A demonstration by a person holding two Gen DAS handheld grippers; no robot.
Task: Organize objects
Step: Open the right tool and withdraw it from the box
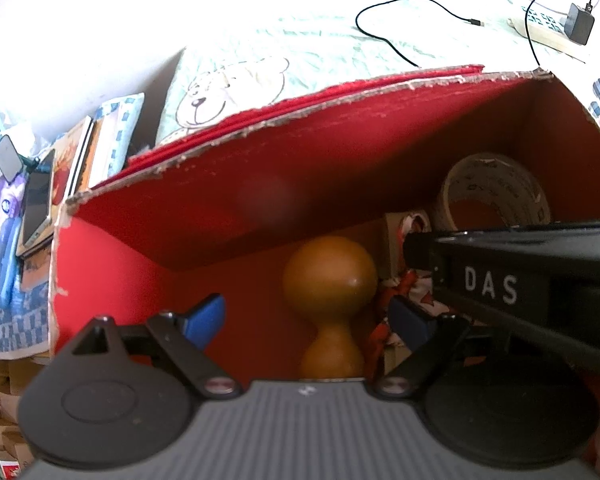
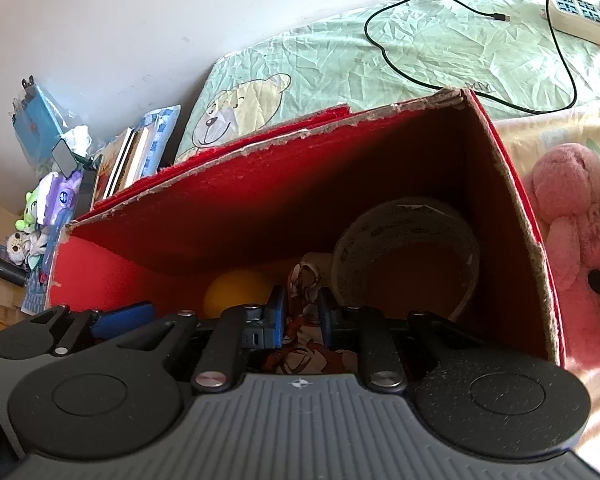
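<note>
box (image 2: 228,200) red; wooden knob (image 1: 330,276) amber; tape roll (image 2: 408,256) cream; plush toy (image 2: 572,216) pink

A red box (image 2: 228,216) holds a wooden stamp (image 1: 330,280), tape roll (image 2: 408,256) and patterned cloth (image 2: 304,344).

**Both Grippers Down in the Box**

Left gripper (image 1: 306,320) held with blue fingers (image 1: 204,318) spread wide. Right gripper (image 2: 302,318) closed tight on printed cloth (image 2: 304,354), reaching in from three o'clock across the left view.
</note>
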